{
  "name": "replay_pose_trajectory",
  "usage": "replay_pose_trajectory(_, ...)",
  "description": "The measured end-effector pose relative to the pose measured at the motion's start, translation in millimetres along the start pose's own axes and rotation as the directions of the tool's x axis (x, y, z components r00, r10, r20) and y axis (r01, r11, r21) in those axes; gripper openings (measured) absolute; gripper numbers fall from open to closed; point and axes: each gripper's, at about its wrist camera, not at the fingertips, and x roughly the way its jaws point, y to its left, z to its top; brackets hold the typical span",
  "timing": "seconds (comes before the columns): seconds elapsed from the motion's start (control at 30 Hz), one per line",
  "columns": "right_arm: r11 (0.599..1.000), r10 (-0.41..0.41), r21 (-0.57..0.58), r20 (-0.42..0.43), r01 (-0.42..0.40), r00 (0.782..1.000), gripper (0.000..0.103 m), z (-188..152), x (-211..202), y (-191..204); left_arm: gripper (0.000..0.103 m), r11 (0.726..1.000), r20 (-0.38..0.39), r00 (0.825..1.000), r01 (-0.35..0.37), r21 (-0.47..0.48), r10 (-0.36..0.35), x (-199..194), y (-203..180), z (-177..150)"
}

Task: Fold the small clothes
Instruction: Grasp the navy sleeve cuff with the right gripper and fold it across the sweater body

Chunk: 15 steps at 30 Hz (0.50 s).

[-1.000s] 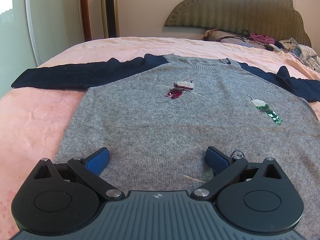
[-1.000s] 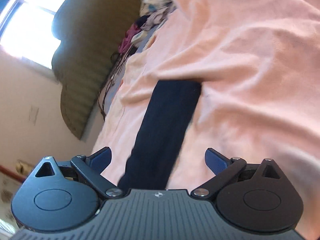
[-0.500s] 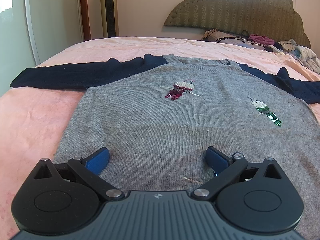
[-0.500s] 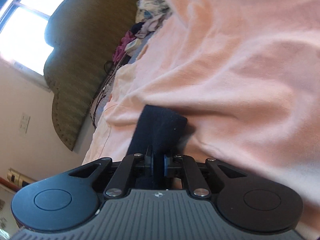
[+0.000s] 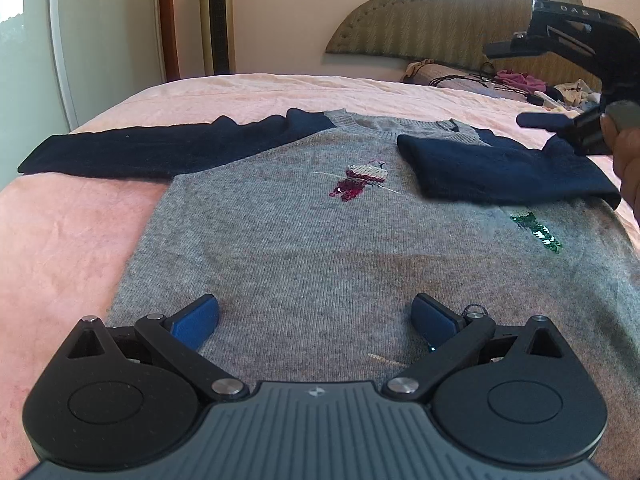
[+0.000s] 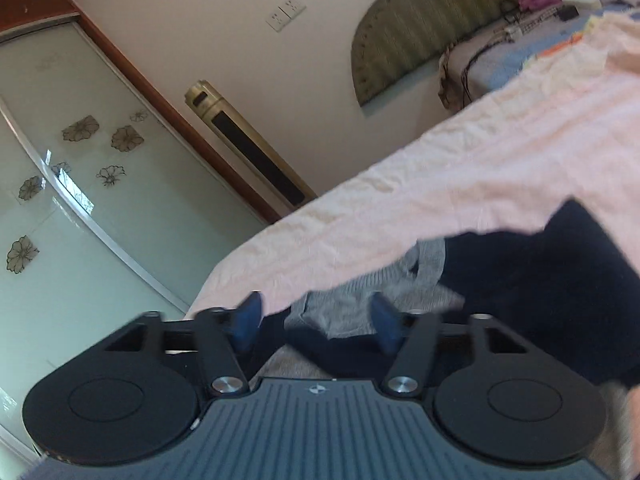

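The pink bed cover [image 5: 64, 236] carries the grey sweater [image 5: 320, 248], laid flat, front up, neckline toward the headboard [image 5: 452, 28]. One navy sleeve [image 5: 132, 154] extends straight to the left; the other navy sleeve [image 5: 500, 172] lies folded across the chest, partly covering the green sequin motif [image 5: 538, 230]. Bare cover borders the sweater's left edge. The left gripper [image 5: 316, 316] rests at the hem, jaws wide apart, holding nothing. The right gripper [image 6: 316, 320] sits above the collar, jaws apart, empty.
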Motion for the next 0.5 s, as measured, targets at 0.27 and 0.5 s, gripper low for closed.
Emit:
replay_pose_trajectory(0.27, 0.996, -0.084, -0.037, -0.027, 0.083, 0.996, 0.076, -83.4, -54.7, -23.6, 0.103, 0.983, 0.039, 0.984, 0.174, -0.052, -0.173, -4.0, 4.8, 15.7)
replay_pose_trajectory(0.5, 0.98, -0.136, -0.146, 0.021, 0.137, 0.991, 0.079, -110.1, -71.4, -35.2, 0.103, 0.775, -0.011, 0.847, 0.48, -0.41, -0.531, 61.5, 8.9, 100.2)
